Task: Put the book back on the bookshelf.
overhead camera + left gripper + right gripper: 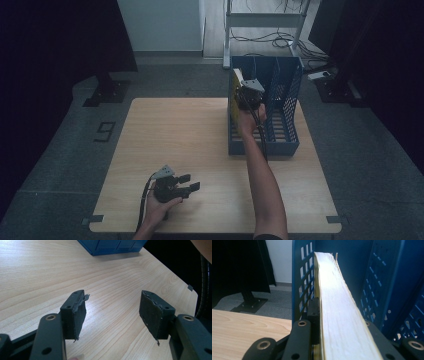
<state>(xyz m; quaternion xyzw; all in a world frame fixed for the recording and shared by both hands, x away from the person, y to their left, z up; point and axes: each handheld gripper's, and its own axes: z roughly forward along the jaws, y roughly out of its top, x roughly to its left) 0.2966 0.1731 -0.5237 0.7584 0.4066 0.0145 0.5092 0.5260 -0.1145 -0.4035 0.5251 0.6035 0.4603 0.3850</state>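
The book stands on edge in the leftmost compartment of the blue file rack, its pale page block facing up, pinched by the right gripper. The rack sits at the far right of the light wooden worktop. Near the front edge, the left gripper rests with jaws spread and nothing between them. Grey floor surrounds the worktop, with cables lying near a white frame, a white wall behind, and dark curtains at the sides.
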